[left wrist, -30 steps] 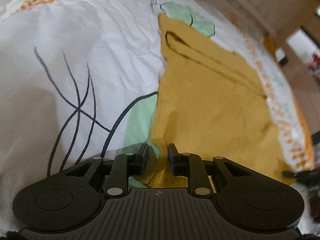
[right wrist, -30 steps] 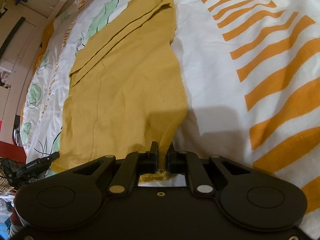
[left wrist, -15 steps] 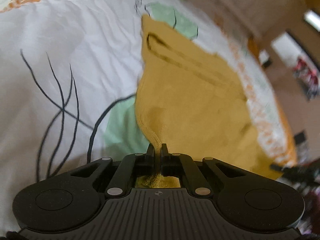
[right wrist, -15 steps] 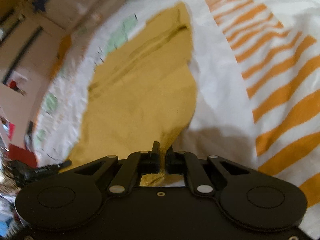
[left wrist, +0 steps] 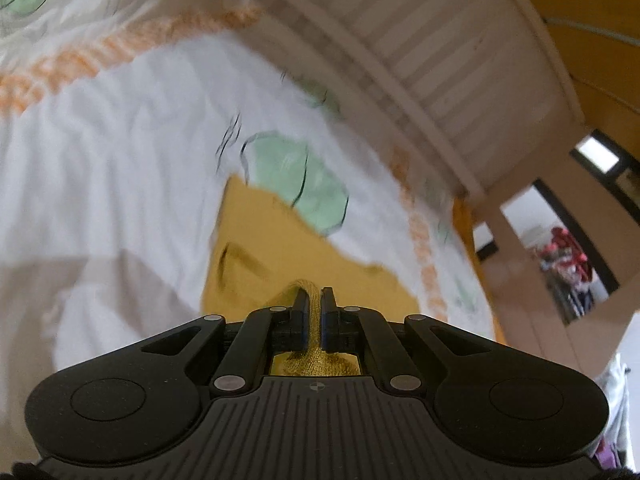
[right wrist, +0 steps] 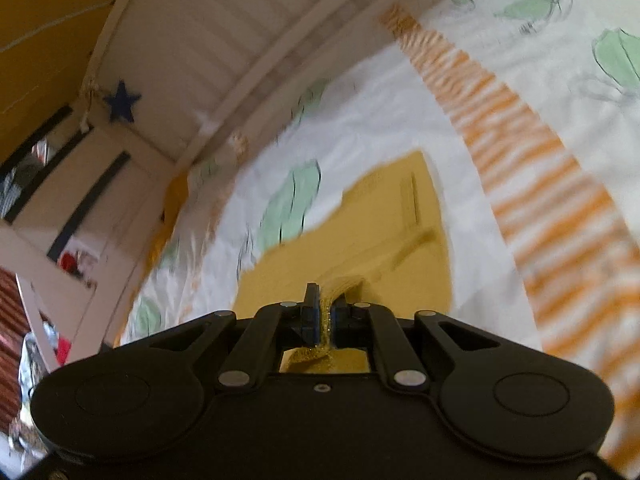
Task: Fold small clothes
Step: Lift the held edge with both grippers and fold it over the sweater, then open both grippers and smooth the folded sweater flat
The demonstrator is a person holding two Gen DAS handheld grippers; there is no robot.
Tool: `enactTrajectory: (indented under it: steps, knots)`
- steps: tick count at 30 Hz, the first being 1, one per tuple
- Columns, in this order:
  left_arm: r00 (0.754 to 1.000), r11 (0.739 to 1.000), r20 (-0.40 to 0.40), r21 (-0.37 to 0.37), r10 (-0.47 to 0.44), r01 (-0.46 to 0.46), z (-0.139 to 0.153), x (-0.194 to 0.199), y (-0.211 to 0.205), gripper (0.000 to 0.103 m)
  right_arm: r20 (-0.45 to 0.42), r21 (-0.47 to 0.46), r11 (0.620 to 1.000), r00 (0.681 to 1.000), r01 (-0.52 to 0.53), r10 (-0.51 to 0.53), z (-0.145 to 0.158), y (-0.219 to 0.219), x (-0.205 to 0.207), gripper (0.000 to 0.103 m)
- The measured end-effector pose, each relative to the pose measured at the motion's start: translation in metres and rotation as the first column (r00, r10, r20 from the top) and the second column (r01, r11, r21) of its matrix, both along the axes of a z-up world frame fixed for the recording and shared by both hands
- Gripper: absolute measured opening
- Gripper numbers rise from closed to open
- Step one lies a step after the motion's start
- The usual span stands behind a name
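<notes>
A mustard-yellow knit garment (left wrist: 260, 248) lies on a white bedsheet (left wrist: 120, 168) printed with green leaves and orange stripes. My left gripper (left wrist: 315, 300) is shut on a near edge of the garment, with knit bunched between and behind its black fingers. In the right wrist view the same garment (right wrist: 384, 216) stretches away ahead, and my right gripper (right wrist: 326, 304) is shut on another part of its near edge. Both pinched edges are lifted off the sheet. The garment's far end rests flat on the bed. Both views are blurred.
A white slatted bed rail (left wrist: 420, 60) runs along the bed's far side, seen also in the right wrist view as the rail (right wrist: 224, 52) with a blue star (right wrist: 122, 102) on it. Orange walls and a doorway (left wrist: 560, 256) lie beyond. Orange stripes (right wrist: 540, 168) cover the sheet on the right.
Both grippers closed on the garment's near edge, then rose and swung forward, lifting that edge. The views tilted up, so the bed rail and walls now show.
</notes>
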State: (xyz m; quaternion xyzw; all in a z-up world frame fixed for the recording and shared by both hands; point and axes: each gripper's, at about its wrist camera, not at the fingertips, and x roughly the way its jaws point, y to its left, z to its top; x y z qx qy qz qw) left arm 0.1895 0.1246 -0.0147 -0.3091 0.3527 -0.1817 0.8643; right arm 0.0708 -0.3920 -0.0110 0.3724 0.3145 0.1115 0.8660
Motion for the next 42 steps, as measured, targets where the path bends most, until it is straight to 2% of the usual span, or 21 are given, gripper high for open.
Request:
enactTrajectory:
  steps: [4, 11, 17, 20, 21, 22, 23, 24, 25, 26, 28, 30, 33, 36, 40, 42]
  knots:
    - [0.999, 0.999, 0.009, -0.030, 0.041, -0.040, -0.004, 0.050, -0.003, 0.004, 0.018, 0.012, 0.999, 0.999, 0.044, -0.045, -0.008, -0.013, 0.052, 0.012]
    - [0.995, 0.994, -0.032, 0.039, 0.099, -0.097, -0.040, 0.129, -0.019, 0.004, -0.021, 0.009, 0.998, 0.997, 0.069, -0.069, -0.039, -0.017, 0.141, 0.012]
    - [0.985, 0.985, -0.090, 0.108, 0.146, -0.136, -0.079, 0.163, -0.025, 0.006, -0.071, -0.026, 0.995, 0.993, 0.092, -0.094, -0.070, -0.016, 0.181, 0.015]
    - [0.977, 0.980, -0.108, 0.088, 0.185, -0.176, -0.093, 0.169, -0.020, 0.008, -0.083, -0.038, 0.993, 0.990, 0.113, -0.116, -0.078, -0.017, 0.187, 0.022]
    - [0.974, 0.978, -0.106, 0.088, 0.200, -0.192, -0.092, 0.168, -0.017, 0.017, -0.074, -0.046, 0.991, 0.989, 0.127, -0.130, -0.079, -0.019, 0.187, 0.025]
    - [0.972, 0.974, -0.094, 0.095, 0.216, -0.207, -0.090, 0.166, -0.015, 0.030, -0.061, -0.055, 0.988, 0.987, 0.144, -0.147, -0.077, -0.020, 0.185, 0.041]
    - [0.972, 0.971, -0.071, 0.105, 0.224, -0.216, -0.086, 0.163, -0.014, 0.033, -0.049, -0.063, 0.986, 0.986, 0.156, -0.159, -0.075, -0.022, 0.185, 0.061]
    - [0.974, 0.970, -0.049, 0.121, 0.220, -0.213, -0.080, 0.160, -0.013, 0.039, -0.030, -0.077, 0.983, 0.985, 0.169, -0.171, -0.071, -0.023, 0.183, 0.069]
    - [0.978, 0.969, -0.029, 0.142, 0.208, -0.202, -0.073, 0.156, -0.015, 0.044, -0.007, -0.097, 0.980, 0.984, 0.174, -0.176, -0.065, -0.024, 0.178, 0.076]
    - [0.982, 0.969, -0.009, 0.167, 0.188, -0.184, -0.064, 0.151, -0.017, 0.047, 0.009, -0.122, 0.978, 0.985, 0.170, -0.170, -0.059, -0.022, 0.174, 0.076]
    - [0.990, 0.962, 0.026, 0.233, 0.137, -0.139, -0.049, 0.139, -0.028, 0.064, 0.037, -0.180, 0.972, 0.989, 0.149, -0.145, -0.048, -0.016, 0.168, 0.077]
    - [0.997, 0.954, 0.050, 0.290, 0.061, -0.073, -0.037, 0.124, -0.042, 0.069, 0.050, -0.256, 0.962, 0.995, 0.098, -0.088, -0.037, -0.002, 0.160, 0.078]
    - [0.999, 0.942, 0.017, 0.335, -0.033, 0.025, -0.030, 0.102, -0.064, 0.070, 0.039, -0.374, 0.928, 0.999, -0.011, 0.027, -0.028, 0.030, 0.149, 0.081]
    - [0.993, 0.927, -0.007, 0.357, -0.119, 0.113, -0.034, 0.085, -0.083, 0.071, 0.007, -0.475, 0.871, 0.990, -0.123, 0.144, -0.028, 0.066, 0.140, 0.082]
    - [0.984, 0.884, -0.064, 0.431, -0.168, 0.179, -0.059, 0.091, -0.107, 0.071, -0.054, -0.558, 0.799, 0.971, -0.224, 0.234, -0.042, 0.104, 0.140, 0.082]
    - [0.980, 0.872, -0.097, 0.447, -0.175, 0.200, -0.073, 0.097, -0.111, 0.071, -0.084, -0.593, 0.763, 0.962, -0.259, 0.261, -0.051, 0.119, 0.145, 0.082]
